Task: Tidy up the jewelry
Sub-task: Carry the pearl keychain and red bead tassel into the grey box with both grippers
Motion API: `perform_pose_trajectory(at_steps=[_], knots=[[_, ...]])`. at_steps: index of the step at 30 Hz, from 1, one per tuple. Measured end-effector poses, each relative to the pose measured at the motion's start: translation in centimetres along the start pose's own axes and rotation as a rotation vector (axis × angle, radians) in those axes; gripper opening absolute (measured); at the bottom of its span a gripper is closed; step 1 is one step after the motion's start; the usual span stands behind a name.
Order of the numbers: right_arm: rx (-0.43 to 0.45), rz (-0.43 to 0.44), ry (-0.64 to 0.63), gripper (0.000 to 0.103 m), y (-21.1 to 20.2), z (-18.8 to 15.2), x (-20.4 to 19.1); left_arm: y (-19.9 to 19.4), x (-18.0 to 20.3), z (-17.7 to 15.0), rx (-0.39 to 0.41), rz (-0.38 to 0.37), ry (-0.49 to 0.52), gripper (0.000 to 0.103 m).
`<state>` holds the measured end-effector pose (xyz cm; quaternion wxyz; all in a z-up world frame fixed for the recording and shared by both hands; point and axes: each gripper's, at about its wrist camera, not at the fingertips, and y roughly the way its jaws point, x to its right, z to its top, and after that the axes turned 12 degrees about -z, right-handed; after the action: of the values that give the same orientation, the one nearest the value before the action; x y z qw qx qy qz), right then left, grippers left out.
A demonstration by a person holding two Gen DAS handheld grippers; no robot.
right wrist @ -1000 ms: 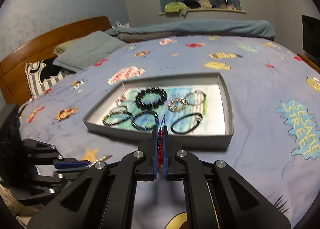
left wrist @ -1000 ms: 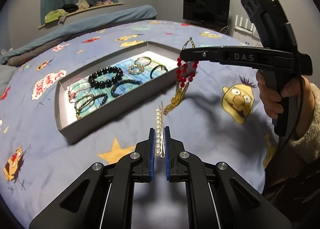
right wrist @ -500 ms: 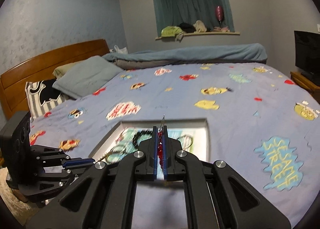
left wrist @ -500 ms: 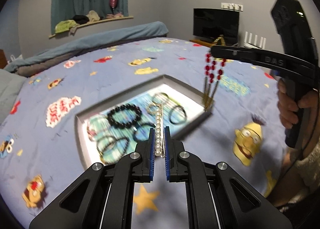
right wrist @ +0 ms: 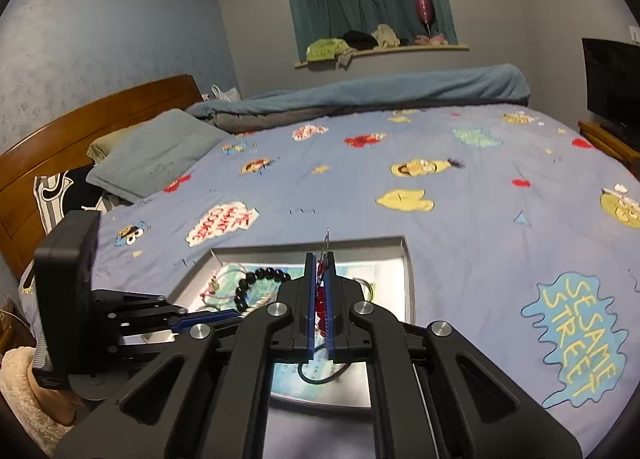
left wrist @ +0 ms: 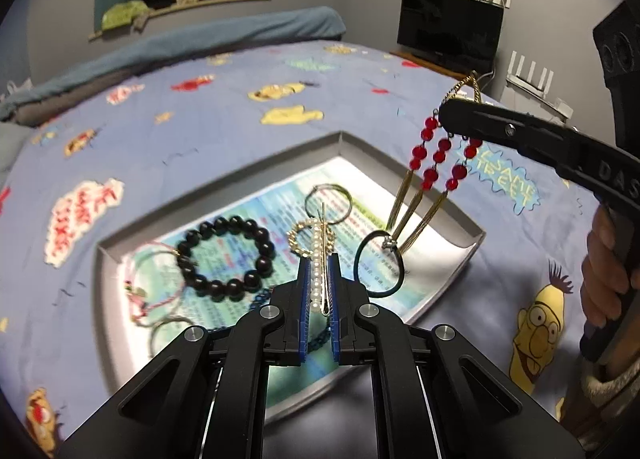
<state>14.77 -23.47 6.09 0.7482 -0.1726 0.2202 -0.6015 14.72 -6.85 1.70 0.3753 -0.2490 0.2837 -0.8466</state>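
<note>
A grey shallow tray (left wrist: 404,157) lies on the bed and holds several bracelets, among them a black bead bracelet (left wrist: 226,255) and a black cord loop (left wrist: 378,269). My left gripper (left wrist: 319,263) is shut on a pearl hair clip (left wrist: 318,263) and holds it above the tray's near half. My right gripper (right wrist: 320,259) is shut on a red bead and gold tassel earring (left wrist: 438,163), which hangs over the tray's right part with its tassels near the cord loop. The tray also shows in the right wrist view (right wrist: 406,259).
The bed has a blue cartoon-print sheet (right wrist: 460,199). A grey pillow (right wrist: 156,151) and wooden headboard (right wrist: 80,127) lie far left. A rolled blue blanket (right wrist: 380,93) runs along the far side. A black TV (left wrist: 450,31) stands beyond the bed.
Both grippers have moved over the tray with their pieces. The earring has come lower above the tray's right part. The pearl clip now hangs over the bracelets.
</note>
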Motion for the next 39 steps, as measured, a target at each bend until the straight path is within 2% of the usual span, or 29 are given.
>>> perform_pose_trajectory(at_steps=[4,10,17,24,34,37,39], knots=[[-0.043,0.013,-0.022,0.004,0.2,-0.8,0.0,1.6,-0.3,-0.2,-0.032,-0.017,-0.019,0.009],[-0.03,0.017,-0.063,0.004,-1.6,-0.9,-0.1,2.6,0.1,-0.5,-0.058,-0.017,-0.011,0.009],[-0.145,-0.028,-0.032,0.004,2.6,-1.8,0.9,3.5,0.0,-0.6,-0.077,-0.016,-0.017,0.009],[-0.167,-0.062,-0.004,0.004,5.7,-2.3,1.7,4.5,-0.4,-0.9,-0.1,0.0,-0.023,0.009],[-0.176,-0.109,-0.021,0.004,8.7,-2.6,1.1,4.7,-0.7,-0.9,-0.086,-0.024,-0.033,0.009],[-0.185,-0.117,-0.024,0.004,9.5,-2.6,1.0,4.7,-0.7,-0.9,-0.085,-0.022,-0.034,0.013],[-0.196,-0.114,-0.018,0.005,9.8,-2.7,1.1,4.7,-0.7,-0.8,-0.082,-0.008,-0.034,0.019]])
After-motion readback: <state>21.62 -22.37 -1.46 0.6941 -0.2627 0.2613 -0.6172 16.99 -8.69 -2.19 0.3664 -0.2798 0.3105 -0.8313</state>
